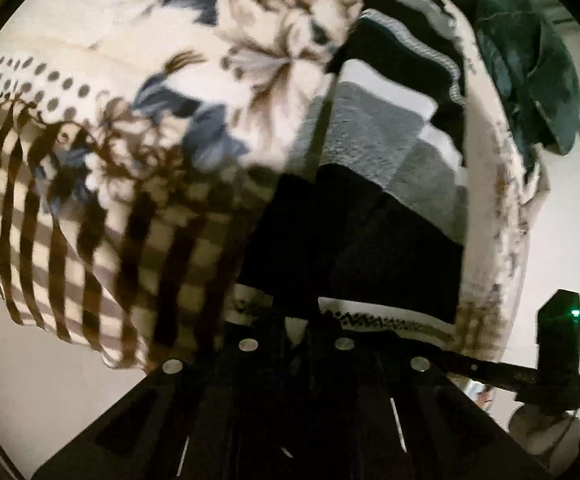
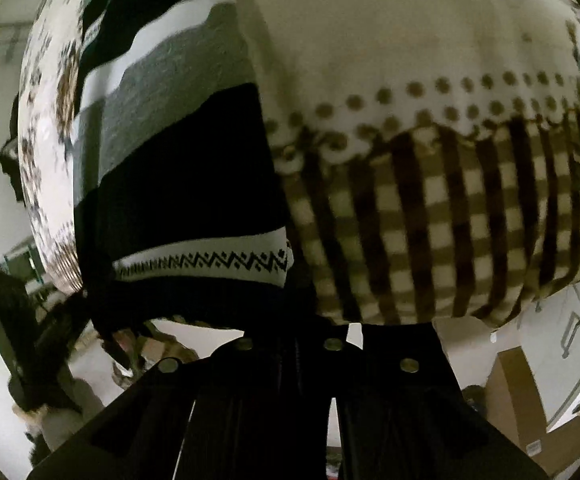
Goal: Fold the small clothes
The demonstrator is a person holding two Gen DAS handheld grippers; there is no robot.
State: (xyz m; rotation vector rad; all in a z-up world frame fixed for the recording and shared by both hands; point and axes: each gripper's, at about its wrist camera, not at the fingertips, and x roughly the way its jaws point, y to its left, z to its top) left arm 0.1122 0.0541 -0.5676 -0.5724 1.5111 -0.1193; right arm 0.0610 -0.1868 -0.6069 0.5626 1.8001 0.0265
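A small knitted garment (image 1: 374,184) with black, grey and white bands and a zigzag-patterned white hem lies on a cream blanket (image 1: 138,92) with brown checks, dots and flowers. My left gripper (image 1: 302,316) is shut on the garment's near hem edge. In the right wrist view the same garment (image 2: 178,168) runs up the left, its zigzag hem (image 2: 210,262) near the bottom. My right gripper (image 2: 314,320) is shut on the garment's dark bottom edge at its right corner. Both pairs of fingertips are dark and partly hidden by cloth.
The blanket (image 2: 430,220) covers a bed and hangs over its edge. A dark green cloth (image 1: 530,60) lies at the far right. The other gripper body with a green light (image 1: 562,344) shows at the right. Cardboard boxes (image 2: 530,408) and white cabinets stand on the floor.
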